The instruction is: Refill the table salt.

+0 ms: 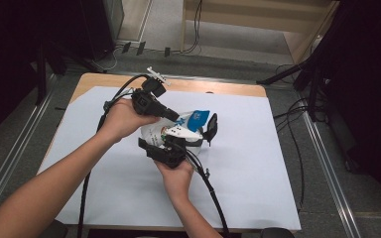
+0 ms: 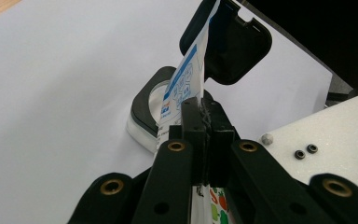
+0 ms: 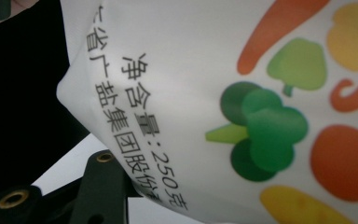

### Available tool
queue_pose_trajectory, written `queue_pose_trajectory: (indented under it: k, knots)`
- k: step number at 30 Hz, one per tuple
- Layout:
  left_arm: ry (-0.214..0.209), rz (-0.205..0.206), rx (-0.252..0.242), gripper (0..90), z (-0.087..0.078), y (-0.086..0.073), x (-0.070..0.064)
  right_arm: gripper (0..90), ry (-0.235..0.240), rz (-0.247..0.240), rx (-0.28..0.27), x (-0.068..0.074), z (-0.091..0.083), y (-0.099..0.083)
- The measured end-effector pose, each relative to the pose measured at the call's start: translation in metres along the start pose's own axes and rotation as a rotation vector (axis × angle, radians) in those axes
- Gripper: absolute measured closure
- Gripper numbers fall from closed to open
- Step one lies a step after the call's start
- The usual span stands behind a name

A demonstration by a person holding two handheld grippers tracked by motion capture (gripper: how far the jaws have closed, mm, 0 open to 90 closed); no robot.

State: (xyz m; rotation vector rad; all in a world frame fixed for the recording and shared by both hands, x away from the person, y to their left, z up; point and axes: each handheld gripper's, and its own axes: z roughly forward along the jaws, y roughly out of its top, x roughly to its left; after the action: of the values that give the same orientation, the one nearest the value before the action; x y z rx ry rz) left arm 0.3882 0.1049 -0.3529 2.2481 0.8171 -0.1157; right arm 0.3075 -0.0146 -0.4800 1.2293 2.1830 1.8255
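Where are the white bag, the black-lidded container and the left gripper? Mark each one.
white bag (image 3: 177, 56): right gripper view, plain white panel above the printed vegetables.
black-lidded container (image 2: 142, 105): left gripper view, its black rim.
left gripper (image 2: 204, 116): left gripper view, between the tips of its jaws.

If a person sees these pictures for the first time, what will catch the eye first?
A white bag printed with vegetables, held up over the table's white sheet. The left gripper fingers are shut on its top edge. Beyond it, a black container stands with its lid open.
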Motion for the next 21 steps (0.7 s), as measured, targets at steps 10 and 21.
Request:
queue_pose_trajectory:
  k: [10,21]
  knots:
    - [-0.001,-0.001,-0.004,90.0,0.0004,0.0023,-0.0008,52.0,0.006,0.018,-0.013,0.0000,-0.0010,0.0012]
    - [0.005,0.000,0.001,90.0,0.0003,0.0022,-0.0010,52.0,0.005,0.011,-0.009,-0.0003,-0.0007,0.0008]
